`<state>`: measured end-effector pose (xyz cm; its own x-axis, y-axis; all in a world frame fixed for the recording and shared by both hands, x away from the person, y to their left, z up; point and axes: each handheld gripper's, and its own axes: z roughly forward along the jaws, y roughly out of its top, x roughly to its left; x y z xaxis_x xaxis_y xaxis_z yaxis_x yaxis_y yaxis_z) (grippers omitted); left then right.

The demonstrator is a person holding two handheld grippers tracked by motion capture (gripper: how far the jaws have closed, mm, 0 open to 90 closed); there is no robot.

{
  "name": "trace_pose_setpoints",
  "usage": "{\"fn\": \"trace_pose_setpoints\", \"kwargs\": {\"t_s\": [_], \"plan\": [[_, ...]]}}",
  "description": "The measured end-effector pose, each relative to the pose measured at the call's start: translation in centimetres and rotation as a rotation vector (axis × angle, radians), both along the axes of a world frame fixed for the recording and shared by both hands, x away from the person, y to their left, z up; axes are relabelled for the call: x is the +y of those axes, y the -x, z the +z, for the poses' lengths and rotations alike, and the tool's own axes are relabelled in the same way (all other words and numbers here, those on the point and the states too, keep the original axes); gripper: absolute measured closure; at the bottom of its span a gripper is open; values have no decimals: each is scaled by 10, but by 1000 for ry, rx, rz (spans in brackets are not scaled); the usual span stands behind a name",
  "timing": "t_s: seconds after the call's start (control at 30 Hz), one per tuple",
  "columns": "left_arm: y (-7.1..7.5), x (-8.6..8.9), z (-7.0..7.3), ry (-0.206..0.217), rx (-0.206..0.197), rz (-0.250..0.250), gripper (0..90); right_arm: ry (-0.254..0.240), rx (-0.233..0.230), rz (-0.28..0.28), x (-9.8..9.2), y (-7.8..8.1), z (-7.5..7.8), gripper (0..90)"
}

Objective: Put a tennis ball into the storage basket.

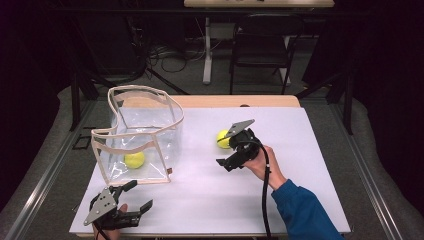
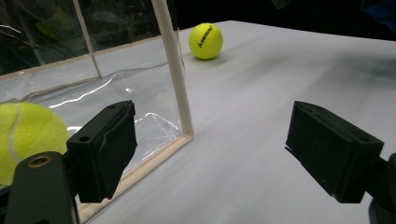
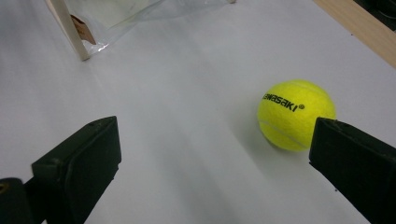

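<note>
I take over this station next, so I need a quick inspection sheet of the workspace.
Surface: white table top, bare wooden strip at far edge.
Job's things: loose tennis ball on the table; second tennis ball inside the clear bag.
Clutter: nothing seen.
Grippers: right gripper open, near the loose ball; left gripper open, beside the bag's corner.
Cables: right gripper's black cable trails toward the person.
Surroundings: dark room, chair, floor cables.

The person wore a blue sleeve (image 1: 302,210) on the right arm. Each hand held a black gripper (image 1: 235,150) with two blocky, square-ended jaws. A grey three-cornered plate (image 1: 101,204) topped each, and a black cable (image 1: 265,200) trailed from the right one.
</note>
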<state>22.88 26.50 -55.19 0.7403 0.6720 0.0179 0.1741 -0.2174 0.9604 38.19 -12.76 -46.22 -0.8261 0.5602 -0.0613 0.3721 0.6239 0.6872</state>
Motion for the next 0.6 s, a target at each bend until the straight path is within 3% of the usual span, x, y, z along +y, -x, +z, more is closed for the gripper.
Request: {"fn": "trace_pose_setpoints", "kwargs": {"t_s": [0.6], "plan": [[-1,-5,1,-15,-12,-5,157,46,24,-18,-4,8,-25,2]]}}
